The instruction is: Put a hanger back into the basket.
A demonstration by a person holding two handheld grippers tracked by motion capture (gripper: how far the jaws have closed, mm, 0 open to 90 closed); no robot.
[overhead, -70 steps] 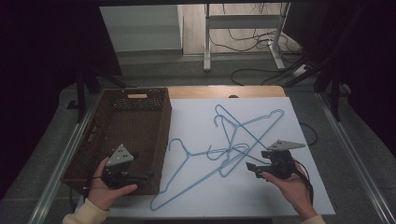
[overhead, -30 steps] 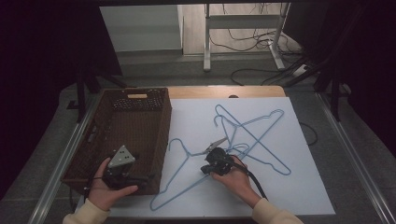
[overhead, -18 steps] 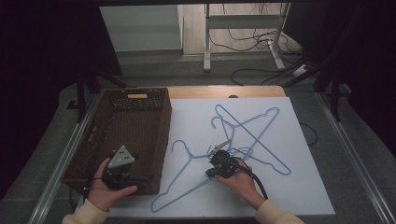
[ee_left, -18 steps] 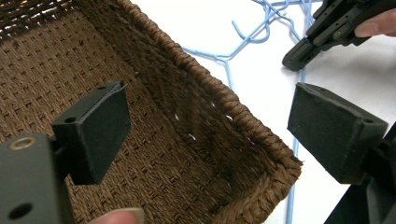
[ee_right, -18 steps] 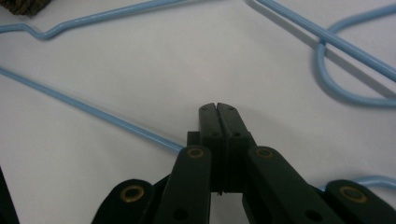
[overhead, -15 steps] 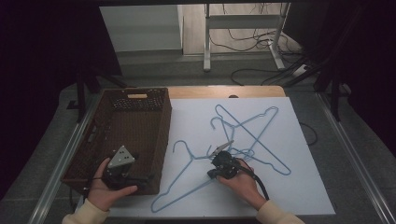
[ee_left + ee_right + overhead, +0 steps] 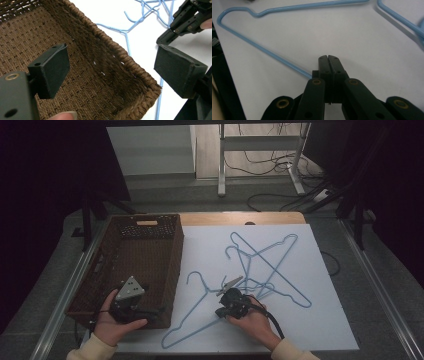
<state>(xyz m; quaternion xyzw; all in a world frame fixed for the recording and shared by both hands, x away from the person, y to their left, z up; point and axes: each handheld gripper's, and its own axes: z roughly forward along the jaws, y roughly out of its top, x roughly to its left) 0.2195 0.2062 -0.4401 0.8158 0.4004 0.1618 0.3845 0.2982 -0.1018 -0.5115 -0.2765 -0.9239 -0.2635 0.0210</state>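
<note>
Several light blue wire hangers lie on the white mat. The nearest hanger (image 7: 186,315) (image 7: 274,56) has its hook toward the basket. My right gripper (image 7: 221,312) (image 7: 328,58) is shut on that hanger's lower bar, and the wire runs in between the closed jaws. A brown wicker basket (image 7: 177,255) (image 7: 117,50) stands at the left. My left gripper (image 7: 152,314) (image 7: 112,62) hangs open over the basket's near right corner, with nothing between its pads. The right gripper (image 7: 175,27) also appears at the upper right of the left gripper view.
Two more blue hangers (image 7: 265,255) lie crossed on the far half of the white mat (image 7: 300,320); one of them reaches into the right gripper view (image 7: 397,20). Behind the table are a wooden edge, cables and a metal stand.
My right hand came from the mat's right side leftward to the nearest hanger and settled on its bar. The left hand and basket stayed put.
</note>
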